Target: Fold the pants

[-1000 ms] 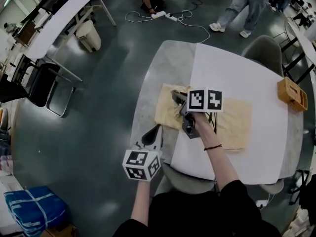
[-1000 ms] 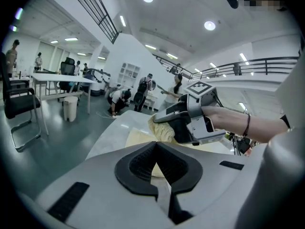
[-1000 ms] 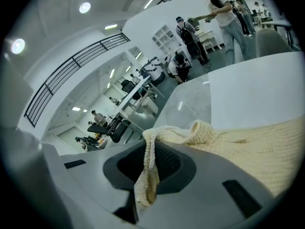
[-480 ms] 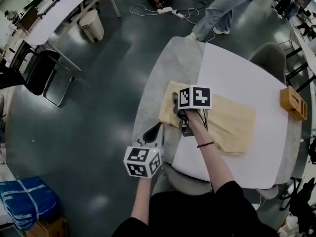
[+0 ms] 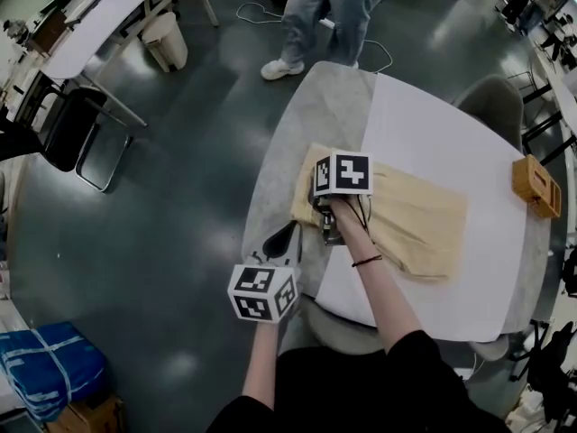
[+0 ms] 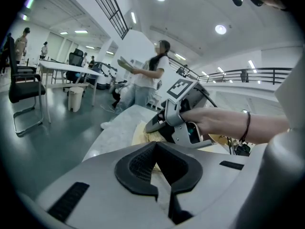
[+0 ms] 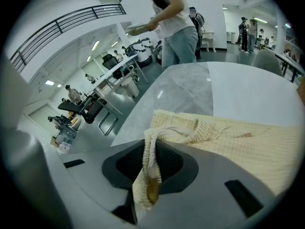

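One table, grey stone at its left and white sheet at its right, filled my feed. One passer-by stood at its far edge, closer than a second before. One pair of pale yellow pants lay flat across the table's middle, the left end bunched. One pale bin stood on the floor by the far desks, its contents out of my sight. Of my two grippers, the right gripper had shifted toward the pants' left end and pinched a fold of that cloth between narrow jaws. The left gripper hovered at the table's near-left edge, jaws together on nothing. One small wooden box sat at the table's right edge; I could not see into it.
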Demonstrator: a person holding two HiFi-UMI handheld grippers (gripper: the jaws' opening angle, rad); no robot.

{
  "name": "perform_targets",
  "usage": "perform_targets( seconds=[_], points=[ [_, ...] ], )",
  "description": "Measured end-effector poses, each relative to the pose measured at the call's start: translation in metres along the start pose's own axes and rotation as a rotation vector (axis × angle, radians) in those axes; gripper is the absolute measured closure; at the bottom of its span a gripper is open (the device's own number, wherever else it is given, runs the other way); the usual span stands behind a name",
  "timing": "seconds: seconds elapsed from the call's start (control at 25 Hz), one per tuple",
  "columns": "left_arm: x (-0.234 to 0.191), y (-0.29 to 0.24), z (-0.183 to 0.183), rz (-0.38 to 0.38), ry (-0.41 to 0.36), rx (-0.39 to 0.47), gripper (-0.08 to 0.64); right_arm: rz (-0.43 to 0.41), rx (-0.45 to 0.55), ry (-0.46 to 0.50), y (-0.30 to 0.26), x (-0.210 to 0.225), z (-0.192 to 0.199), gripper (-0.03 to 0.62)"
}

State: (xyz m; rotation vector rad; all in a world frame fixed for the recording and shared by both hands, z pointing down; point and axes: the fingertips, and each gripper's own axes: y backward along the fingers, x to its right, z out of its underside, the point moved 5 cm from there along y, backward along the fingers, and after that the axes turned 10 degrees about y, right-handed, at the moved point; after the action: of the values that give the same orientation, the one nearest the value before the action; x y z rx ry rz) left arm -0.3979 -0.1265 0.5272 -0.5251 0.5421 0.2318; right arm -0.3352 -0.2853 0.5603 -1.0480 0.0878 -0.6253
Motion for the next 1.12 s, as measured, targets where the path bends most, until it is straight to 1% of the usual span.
perform_targets(
  seconds=[0.08, 0.16, 0.2, 0.44, 0.52, 0.76, 0.88, 1.0, 1.12],
  points=[
    [-0.001, 0.000, 0.001, -0.001, 0.002, -0.002, 0.546, 0.001, 0.003, -0.005, -0.001, -0.002, -0.001, 0.535],
    [-0.003, 0.001, 0.001, -0.004, 0.005, -0.002, 0.546, -0.010, 0.008, -0.012, -0.002, -0.006, -0.002, 0.489],
    [-0.003, 0.002, 0.001, -0.005, 0.005, -0.001, 0.546, -0.015, 0.009, -0.011, -0.003, -0.009, -0.003, 0.479],
    [-0.006, 0.003, 0.001, -0.008, 0.004, 0.003, 0.546, -0.036, 0.006, 0.016, -0.003, -0.017, -0.007, 0.409],
    [-0.006, 0.004, 0.001, -0.008, 0.006, 0.004, 0.546, -0.037, 0.007, 0.026, -0.002, -0.019, -0.009, 0.396],
    [-0.003, 0.005, 0.002, -0.007, 0.005, 0.005, 0.546, 0.001, 0.025, 0.055, 0.008, -0.020, -0.012, 0.376],
    [-0.001, 0.006, 0.000, -0.008, -0.001, 0.009, 0.546, 0.022, 0.040, 0.092, 0.017, -0.022, -0.016, 0.371],
    [0.000, 0.010, -0.003, -0.007, -0.006, 0.014, 0.546, 0.017, 0.036, 0.111, 0.022, -0.025, -0.016, 0.371],
    [-0.001, 0.013, -0.006, -0.005, -0.007, 0.016, 0.546, 0.000, 0.029, 0.095, 0.026, -0.027, -0.017, 0.371]
  ],
)
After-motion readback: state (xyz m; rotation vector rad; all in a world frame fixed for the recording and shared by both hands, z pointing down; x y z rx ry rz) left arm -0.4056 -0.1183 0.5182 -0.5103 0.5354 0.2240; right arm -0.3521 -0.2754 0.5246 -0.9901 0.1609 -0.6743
